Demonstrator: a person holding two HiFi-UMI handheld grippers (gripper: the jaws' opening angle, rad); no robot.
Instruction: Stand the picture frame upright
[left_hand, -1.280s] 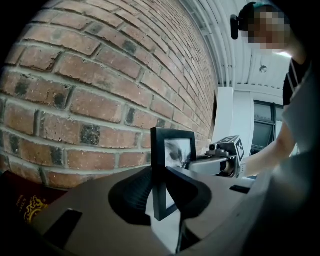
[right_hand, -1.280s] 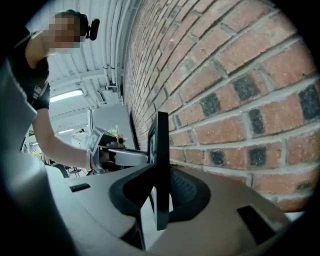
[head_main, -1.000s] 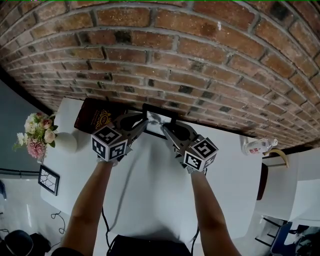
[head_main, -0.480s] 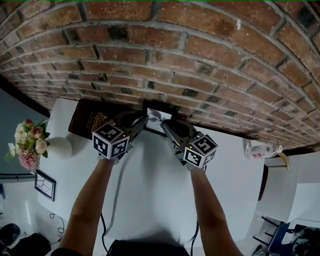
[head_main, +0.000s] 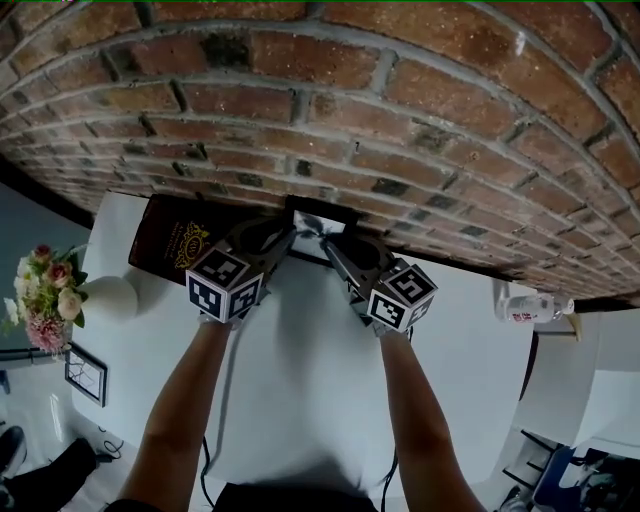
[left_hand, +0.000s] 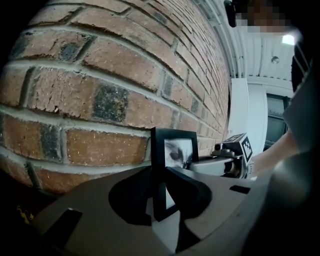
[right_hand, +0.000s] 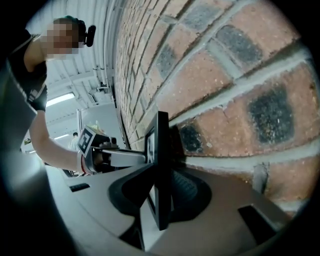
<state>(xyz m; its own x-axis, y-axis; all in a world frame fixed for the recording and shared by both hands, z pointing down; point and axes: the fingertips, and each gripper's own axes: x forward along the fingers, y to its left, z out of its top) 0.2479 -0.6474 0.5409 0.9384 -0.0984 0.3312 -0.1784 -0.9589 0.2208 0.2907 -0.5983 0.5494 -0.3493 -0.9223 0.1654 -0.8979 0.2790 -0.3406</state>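
Flowers (head_main: 45, 300): well left of the frame (head_main: 320, 222), at the table's (head_main: 300, 400) left edge.
Box (head_main: 180, 240): dark with a gold crest, lying flat just left of the frame, its near end under the left gripper.
Left gripper (head_main: 288, 237): on the frame's left edge, jaws pinching that edge.
Frame: black, upright, face towards the person, close against the wall (head_main: 330, 90). Cannot tell whether its foot touches the table.
Right gripper (head_main: 327, 247): at the frame's right edge. Its jaws have just been opening; the edge stands between them, and the wall-side pad looks just clear of it.
Bottle (head_main: 525, 308): well right of the frame, by the table's right edge.
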